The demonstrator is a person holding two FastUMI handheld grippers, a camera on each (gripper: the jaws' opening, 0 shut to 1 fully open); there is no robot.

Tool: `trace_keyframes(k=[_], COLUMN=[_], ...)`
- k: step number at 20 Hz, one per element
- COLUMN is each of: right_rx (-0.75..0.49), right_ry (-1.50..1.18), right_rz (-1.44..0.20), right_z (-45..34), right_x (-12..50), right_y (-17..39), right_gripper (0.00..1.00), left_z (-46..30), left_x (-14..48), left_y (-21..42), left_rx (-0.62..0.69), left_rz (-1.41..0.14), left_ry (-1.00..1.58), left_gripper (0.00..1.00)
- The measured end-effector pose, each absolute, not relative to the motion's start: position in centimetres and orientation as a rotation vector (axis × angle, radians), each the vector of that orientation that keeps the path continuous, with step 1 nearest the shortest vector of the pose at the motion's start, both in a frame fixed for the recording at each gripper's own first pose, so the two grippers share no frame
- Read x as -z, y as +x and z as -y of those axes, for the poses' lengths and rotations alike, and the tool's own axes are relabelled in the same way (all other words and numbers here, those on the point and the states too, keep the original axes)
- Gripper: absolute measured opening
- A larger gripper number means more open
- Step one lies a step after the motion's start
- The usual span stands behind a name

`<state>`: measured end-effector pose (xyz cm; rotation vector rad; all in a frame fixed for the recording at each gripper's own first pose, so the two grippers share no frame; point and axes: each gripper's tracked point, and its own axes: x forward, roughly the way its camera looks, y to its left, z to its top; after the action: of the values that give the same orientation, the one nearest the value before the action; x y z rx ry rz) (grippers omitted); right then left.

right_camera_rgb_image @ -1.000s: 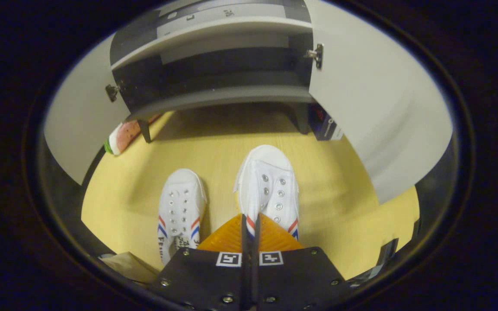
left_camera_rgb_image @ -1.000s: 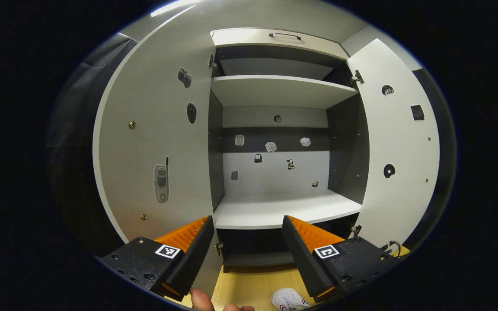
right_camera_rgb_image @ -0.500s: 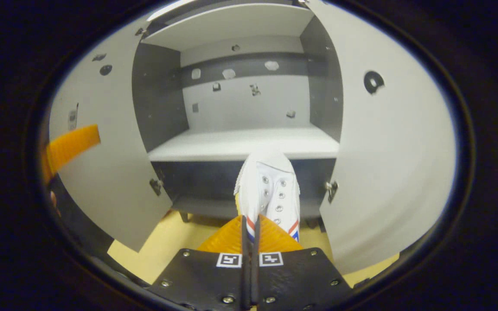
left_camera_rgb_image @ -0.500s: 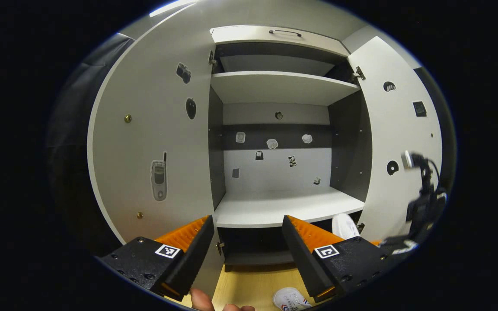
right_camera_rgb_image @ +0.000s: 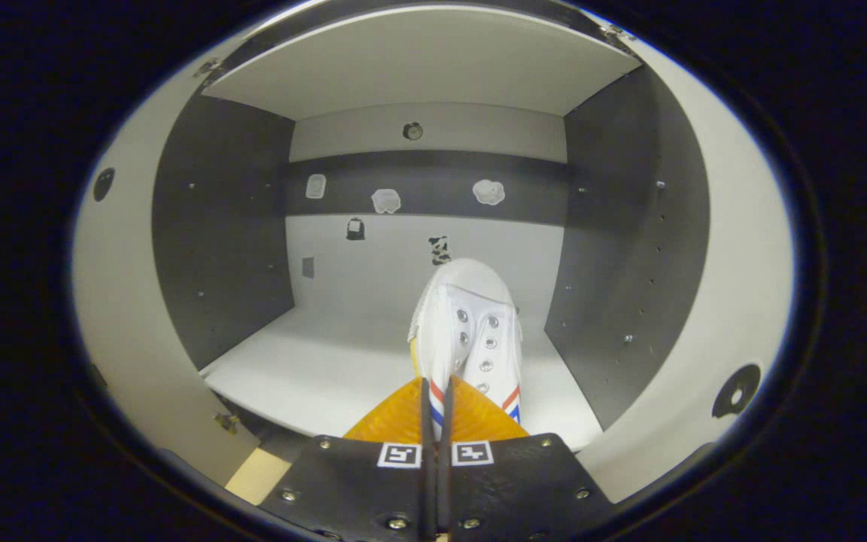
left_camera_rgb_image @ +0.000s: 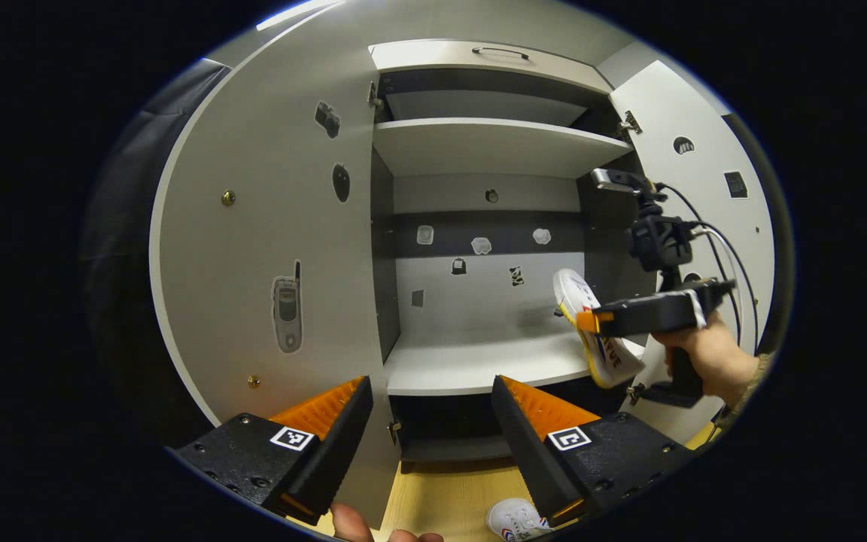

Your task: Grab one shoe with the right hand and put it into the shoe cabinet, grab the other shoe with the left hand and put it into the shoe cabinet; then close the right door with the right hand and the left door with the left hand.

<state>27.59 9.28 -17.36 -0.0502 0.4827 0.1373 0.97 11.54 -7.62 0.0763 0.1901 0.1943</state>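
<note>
The left gripper (left_camera_rgb_image: 430,421) hangs wide open, holding nothing, above the second shoe (left_camera_rgb_image: 518,519) on the floor (left_camera_rgb_image: 441,500). Farther in, the right gripper (right_camera_rgb_image: 434,406) pinches a shoe (right_camera_rgb_image: 471,331) over the cabinet (right_camera_rgb_image: 622,226) shelf (right_camera_rgb_image: 320,369), both doors open.

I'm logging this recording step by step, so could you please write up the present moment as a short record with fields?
right gripper: shut on the held shoe, toe pointing into the cabinet
held shoe position: in the air at the front of the middle shelf, near the right door, not yet set down
left gripper: open, holding nothing, facing the cabinet
other shoe: on the floor in front of the cabinet
left door: open
right door: open
</note>
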Motion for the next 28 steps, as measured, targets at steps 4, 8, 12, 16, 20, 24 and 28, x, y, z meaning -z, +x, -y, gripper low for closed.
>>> trace_keyframes(k=[4, 8, 12, 16, 20, 24, 28], right_rx=[-0.107, -0.103, -0.114, -0.129, -0.140, -0.144, -0.119], right_ry=[-0.078, -0.028, -0.038, -0.087, -0.079, -0.027, -0.007], right_rz=[-0.559, -0.651, -0.682, -0.606, -0.450, -0.296, -0.182], right_z=[-8.6, -8.7, -9.3, -9.6, -9.9, -9.4, -6.9], right_x=[20.7, 24.2, 25.3, 22.6, 15.3, 7.0, 0.6], right_y=[32.0, 33.5, 33.2, 32.4, 29.9, 25.8, 21.4], right_gripper=[0.00, 0.01, 0.02, 0.18, 0.19, 0.18, 0.18], left_z=[-12.2, -12.2, -12.2, -12.1, -11.5, -10.1, -8.2], left_x=[8.0, 8.4, 8.5, 9.0, 11.5, 16.7, 23.5], left_y=[1.2, 1.2, 1.3, 1.4, 1.7, 1.7, 0.2], left_rx=[-0.210, -0.211, -0.211, -0.205, -0.177, -0.128, -0.084], left_rz=[-0.204, -0.218, -0.223, -0.234, -0.286, -0.404, -0.553], left_ry=[0.063, 0.057, 0.059, 0.048, 0.055, 0.034, -0.001], left_gripper=[0.96, 0.96, 0.96, 0.96, 0.96, 0.96, 0.98])
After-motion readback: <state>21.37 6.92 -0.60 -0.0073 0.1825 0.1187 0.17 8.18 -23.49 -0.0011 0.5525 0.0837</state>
